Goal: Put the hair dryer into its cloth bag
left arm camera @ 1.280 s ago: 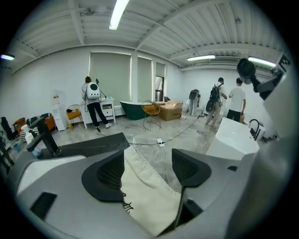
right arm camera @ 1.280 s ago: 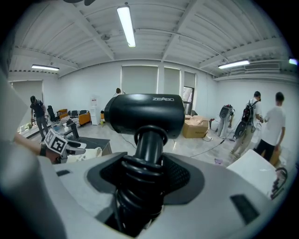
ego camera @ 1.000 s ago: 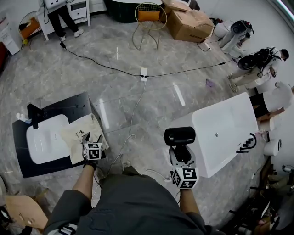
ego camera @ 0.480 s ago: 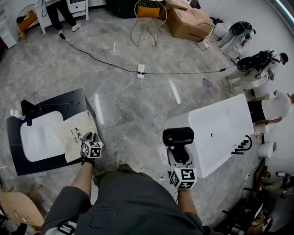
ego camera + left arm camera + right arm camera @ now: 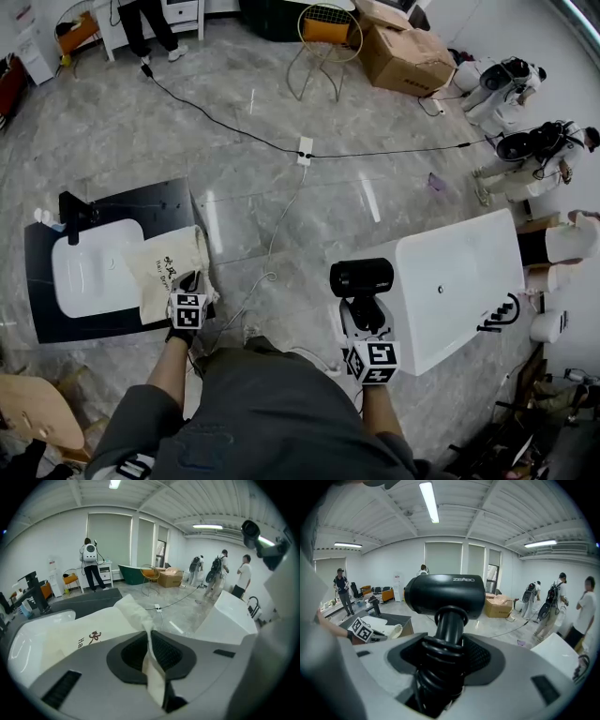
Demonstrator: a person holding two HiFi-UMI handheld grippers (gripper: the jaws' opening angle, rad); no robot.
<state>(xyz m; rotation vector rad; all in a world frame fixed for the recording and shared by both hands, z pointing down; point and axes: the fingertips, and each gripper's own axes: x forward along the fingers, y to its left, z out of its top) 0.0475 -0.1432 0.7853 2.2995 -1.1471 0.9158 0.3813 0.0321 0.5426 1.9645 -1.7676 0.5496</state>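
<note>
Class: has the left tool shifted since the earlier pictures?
No. The left tool stays at the near right corner of the black counter; its jaws have just been closing, now pinching the cloth bag.

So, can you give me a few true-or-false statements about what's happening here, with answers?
1. The right gripper holds the black hair dryer by its handle. True.
2. The hair dryer is already inside the cloth bag. False: it is outside, apart from the bag.
3. The left gripper pinches a fold of the cloth bag. True; its jaws have just been closing on it.
4. The cloth bag lies on the floor. False: it lies on the dark counter beside the white basin.
</note>
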